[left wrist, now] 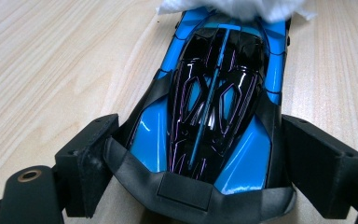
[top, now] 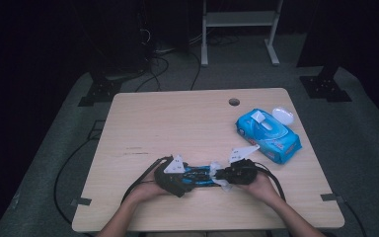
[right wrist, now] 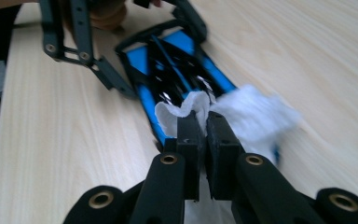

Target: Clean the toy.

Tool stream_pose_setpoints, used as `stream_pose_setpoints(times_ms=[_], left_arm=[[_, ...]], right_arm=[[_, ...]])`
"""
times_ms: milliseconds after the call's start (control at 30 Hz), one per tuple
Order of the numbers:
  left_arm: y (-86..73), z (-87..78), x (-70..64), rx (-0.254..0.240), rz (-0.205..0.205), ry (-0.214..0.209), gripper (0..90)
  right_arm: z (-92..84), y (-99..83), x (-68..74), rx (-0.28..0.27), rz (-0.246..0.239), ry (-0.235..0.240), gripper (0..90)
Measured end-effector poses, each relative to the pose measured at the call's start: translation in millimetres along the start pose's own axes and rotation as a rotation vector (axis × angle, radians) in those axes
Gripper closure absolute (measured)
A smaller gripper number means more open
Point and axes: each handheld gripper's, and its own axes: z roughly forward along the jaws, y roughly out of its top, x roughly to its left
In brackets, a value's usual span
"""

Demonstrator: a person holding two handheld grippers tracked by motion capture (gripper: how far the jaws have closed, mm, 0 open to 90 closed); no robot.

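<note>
I am bracing the blue toy race car (left wrist: 214, 116) in my left gripper (left wrist: 205, 154); my right gripper (right wrist: 204, 135), at 3 o'clock, is pinching a white wet wipe (right wrist: 242, 112) on its far end — wiping just starting, most bodywork left.

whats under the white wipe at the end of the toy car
The white wipe, pinched in the right gripper, lies over one end of the blue and black toy car. The car's roof and sides show; the end beneath the wipe is covered.

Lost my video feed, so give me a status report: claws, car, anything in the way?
Left claw clamped across blue toy car. Right claw shut on white wipe, wipe on the car's far end. Wipes pack off to the right, clear.
</note>
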Motion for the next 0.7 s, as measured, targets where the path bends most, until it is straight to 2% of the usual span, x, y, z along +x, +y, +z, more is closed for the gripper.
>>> stream_pose_setpoints(times_ms=[167,233,333,500,667,700], left_arm=[[-0.4,-0.3,-0.1,0.000,-0.004,0.002,15.3],[-1.1,-1.0,-0.2,-0.003,-0.006,0.005,15.3],[-0.2,-1.2,-0.5,0.005,-0.001,0.007,15.8],[1.6,0.0,-0.7,0.007,0.004,0.003,16.3],[0.7,-1.3,-1.5,0.008,-0.001,0.012,16.4],[0.4,-1.8,-1.8,0.009,-0.003,0.016,16.4]], right_arm=[[19.4,12.5,13.3,-0.020,-0.031,0.050,84.6],[22.6,15.2,16.4,-0.018,-0.050,0.048,84.6],[17.3,10.2,12.3,-0.011,-0.042,0.042,84.5],[2.5,-7.1,-0.2,-0.022,0.027,0.012,84.5],[4.4,-4.2,-3.1,-0.022,0.033,-0.006,84.9],[10.5,1.7,-4.4,-0.051,0.063,0.012,85.2]])
